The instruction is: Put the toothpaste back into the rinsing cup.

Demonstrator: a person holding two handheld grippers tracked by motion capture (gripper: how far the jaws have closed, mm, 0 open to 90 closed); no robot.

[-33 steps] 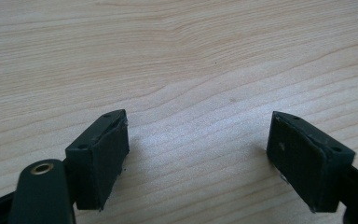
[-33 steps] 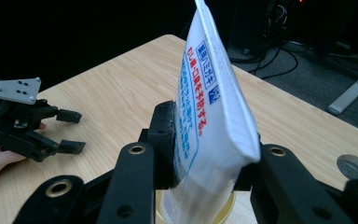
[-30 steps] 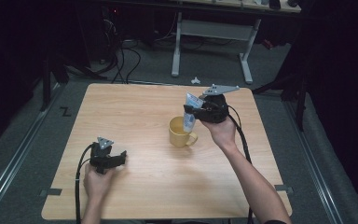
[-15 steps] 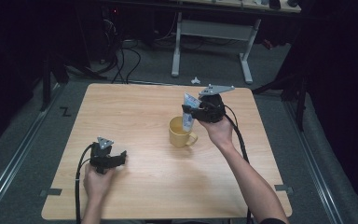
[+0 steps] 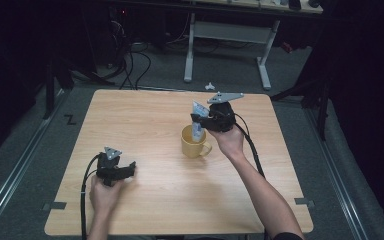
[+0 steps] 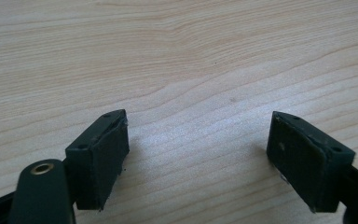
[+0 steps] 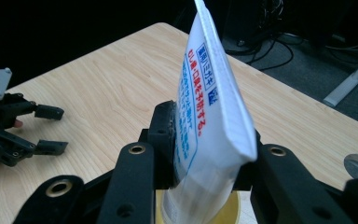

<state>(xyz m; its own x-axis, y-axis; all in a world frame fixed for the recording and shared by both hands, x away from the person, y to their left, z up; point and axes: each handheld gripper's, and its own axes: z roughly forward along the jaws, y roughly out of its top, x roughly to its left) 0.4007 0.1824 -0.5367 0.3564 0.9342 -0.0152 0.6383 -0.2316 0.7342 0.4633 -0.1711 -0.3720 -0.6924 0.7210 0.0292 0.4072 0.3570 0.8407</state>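
Gripping a white tube (image 7: 214,107) upright, right gripper (image 5: 200,120) holds it w/ lower end inside yellow mug (image 5: 194,142) mid-surface (image 5: 145,115). Left gripper (image 5: 125,169) rests on surface, fingers (image 6: 98,156) open, empty.

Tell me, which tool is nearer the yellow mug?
Right. The right tool holds a white tube directly over the yellow mug; the left tool rests apart on the table.

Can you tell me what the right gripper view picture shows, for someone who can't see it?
A white tube with blue and red writing stands clamped between the right gripper's black jaws, its lower end over a yellow mug. Behind lies a light wooden table, with the open left gripper at the far left.
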